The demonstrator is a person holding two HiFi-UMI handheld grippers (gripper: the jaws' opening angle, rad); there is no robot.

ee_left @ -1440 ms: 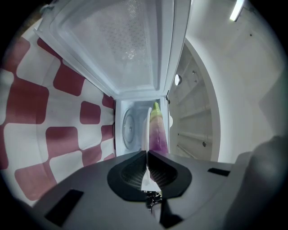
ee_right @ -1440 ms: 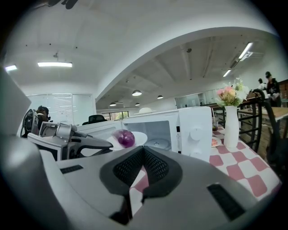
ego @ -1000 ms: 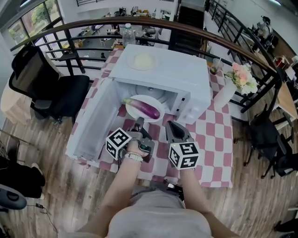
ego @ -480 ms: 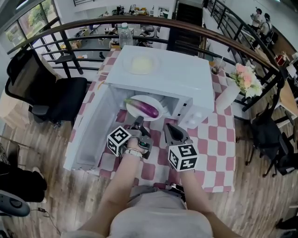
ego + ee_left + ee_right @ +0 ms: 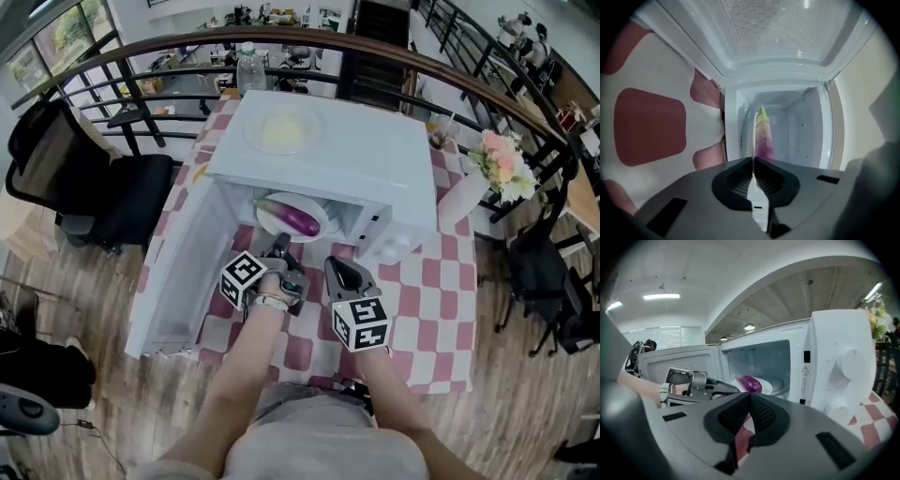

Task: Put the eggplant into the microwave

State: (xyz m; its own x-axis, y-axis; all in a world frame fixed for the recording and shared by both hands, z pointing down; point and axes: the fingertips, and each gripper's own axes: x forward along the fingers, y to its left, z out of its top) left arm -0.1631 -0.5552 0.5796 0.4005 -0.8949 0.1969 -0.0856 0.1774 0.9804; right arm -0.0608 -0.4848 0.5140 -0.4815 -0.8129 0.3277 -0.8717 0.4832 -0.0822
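Note:
The purple eggplant (image 5: 292, 218) lies on a white plate (image 5: 317, 212) inside the open white microwave (image 5: 323, 150). In the left gripper view the eggplant (image 5: 764, 140) shows straight ahead in the cavity. The right gripper view has the eggplant (image 5: 751, 383) on the plate too. My left gripper (image 5: 279, 247) is shut and empty, just in front of the microwave's opening. My right gripper (image 5: 339, 267) is shut and empty beside it, over the checked cloth. The left gripper (image 5: 723, 388) also appears in the right gripper view.
The microwave door (image 5: 183, 267) hangs open to the left. A red-and-white checked tablecloth (image 5: 422, 309) covers the table. A white vase with flowers (image 5: 461, 192) stands at the right. A water bottle (image 5: 247, 67) stands behind the microwave. A black chair (image 5: 84, 187) is at the left.
Both grippers have drawn back slightly from the microwave opening toward me. The eggplant stays on the plate inside.

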